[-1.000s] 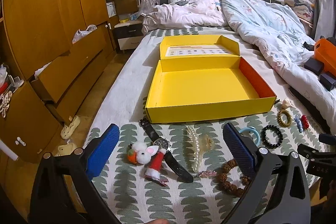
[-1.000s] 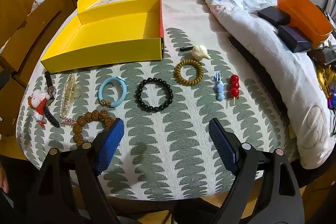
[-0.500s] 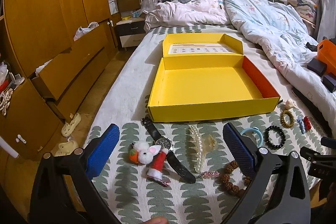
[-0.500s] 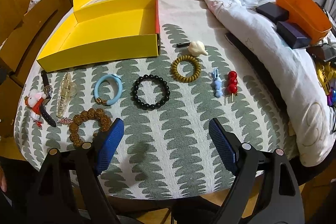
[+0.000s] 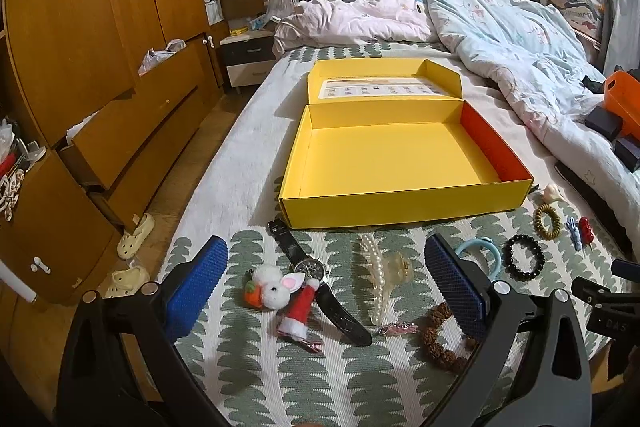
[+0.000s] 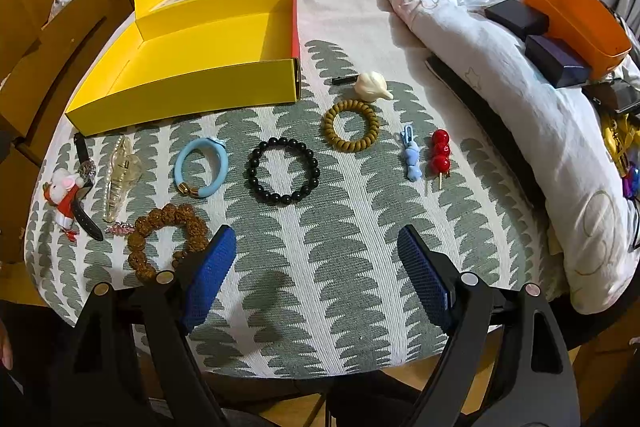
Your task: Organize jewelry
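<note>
My left gripper (image 5: 324,283) is spread wide, empty, watch (image 5: 310,269) btwn its fingers. Right gripper (image 6: 316,267) spread too, black bracelet (image 6: 283,170) just ahead. Yellow box (image 5: 400,215) sits farther on, lid open.

L finger (image 5: 456,283) covers part of blue ring (image 5: 482,255) and wood beads (image 5: 444,337). R view: beads (image 6: 166,241) partly behind near finger (image 6: 208,279). Watch (image 6: 86,187) mostly under plush clip (image 6: 62,193). Box (image 5: 400,163) label print too small to read.

Two wrist cams, both low at the bed's foot
Each looks forward past its fingers; both catch the yellow box (image 5: 400,163) (image 6: 200,67) and black bead bracelet (image 5: 523,262) (image 6: 283,170) beyond.
</note>
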`<state>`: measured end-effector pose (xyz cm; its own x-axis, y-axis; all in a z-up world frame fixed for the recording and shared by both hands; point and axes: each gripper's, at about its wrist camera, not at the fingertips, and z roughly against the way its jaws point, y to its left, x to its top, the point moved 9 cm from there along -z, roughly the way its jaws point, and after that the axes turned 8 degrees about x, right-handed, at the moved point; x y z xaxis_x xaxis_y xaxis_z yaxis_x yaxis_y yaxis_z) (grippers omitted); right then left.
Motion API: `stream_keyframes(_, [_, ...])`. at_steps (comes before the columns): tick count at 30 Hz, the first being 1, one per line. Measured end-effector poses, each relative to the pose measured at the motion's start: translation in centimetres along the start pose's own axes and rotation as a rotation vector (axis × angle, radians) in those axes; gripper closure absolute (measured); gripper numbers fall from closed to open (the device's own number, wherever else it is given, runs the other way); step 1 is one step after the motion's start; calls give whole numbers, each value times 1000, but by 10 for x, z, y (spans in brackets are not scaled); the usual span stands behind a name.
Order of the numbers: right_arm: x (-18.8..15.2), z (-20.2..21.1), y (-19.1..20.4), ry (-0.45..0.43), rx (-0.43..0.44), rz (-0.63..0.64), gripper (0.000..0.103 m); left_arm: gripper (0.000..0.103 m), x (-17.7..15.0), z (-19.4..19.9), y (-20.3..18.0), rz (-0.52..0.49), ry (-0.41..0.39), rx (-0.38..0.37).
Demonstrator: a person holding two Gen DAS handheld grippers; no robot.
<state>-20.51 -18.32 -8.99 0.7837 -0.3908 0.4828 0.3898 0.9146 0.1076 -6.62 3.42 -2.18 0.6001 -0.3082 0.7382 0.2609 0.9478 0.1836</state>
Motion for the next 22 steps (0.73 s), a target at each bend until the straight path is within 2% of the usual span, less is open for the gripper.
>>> stream_keyframes(22, [0, 1, -2, 3, -3, -6, 19, 6, -2, -1, 2, 17, 14, 1])
